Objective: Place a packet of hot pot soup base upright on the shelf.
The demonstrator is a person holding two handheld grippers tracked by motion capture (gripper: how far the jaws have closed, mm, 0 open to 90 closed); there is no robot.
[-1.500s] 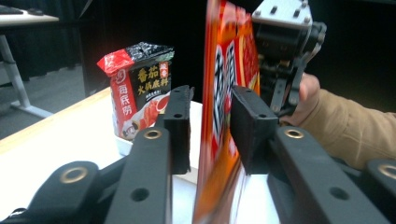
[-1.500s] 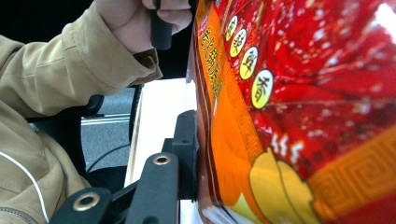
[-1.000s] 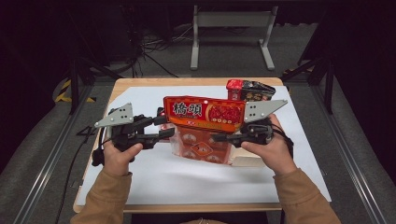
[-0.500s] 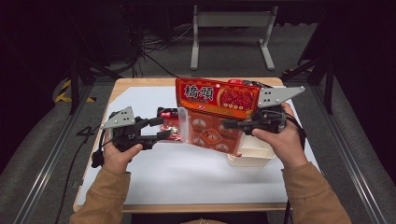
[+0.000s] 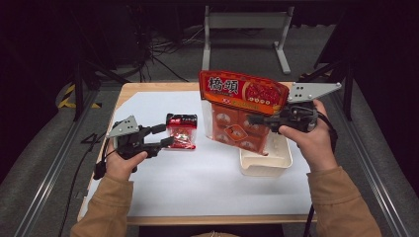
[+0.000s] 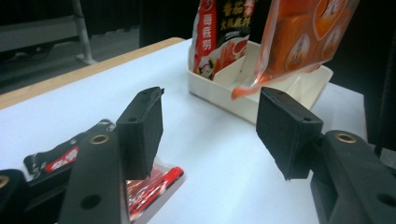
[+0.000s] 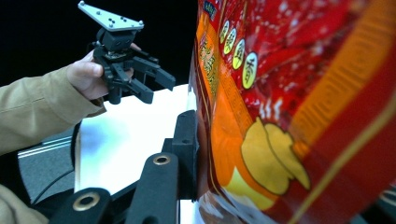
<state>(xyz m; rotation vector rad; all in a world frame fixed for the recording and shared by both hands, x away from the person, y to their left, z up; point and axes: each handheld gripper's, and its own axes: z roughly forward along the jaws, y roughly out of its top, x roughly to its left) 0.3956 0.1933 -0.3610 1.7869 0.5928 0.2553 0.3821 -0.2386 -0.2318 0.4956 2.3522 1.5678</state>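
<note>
White sheet on wooden table, dark room; left tool wide, just opened; right tool holding large red bag

- The right gripper's black jaw pressed against a large red-and-orange snack bag.
- Farther off, a hand held the left gripper, jaws apart, above the white table surface.

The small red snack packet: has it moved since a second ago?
Yes. The small red snack packet came down from the white tray's far corner to the table's left half.
</note>
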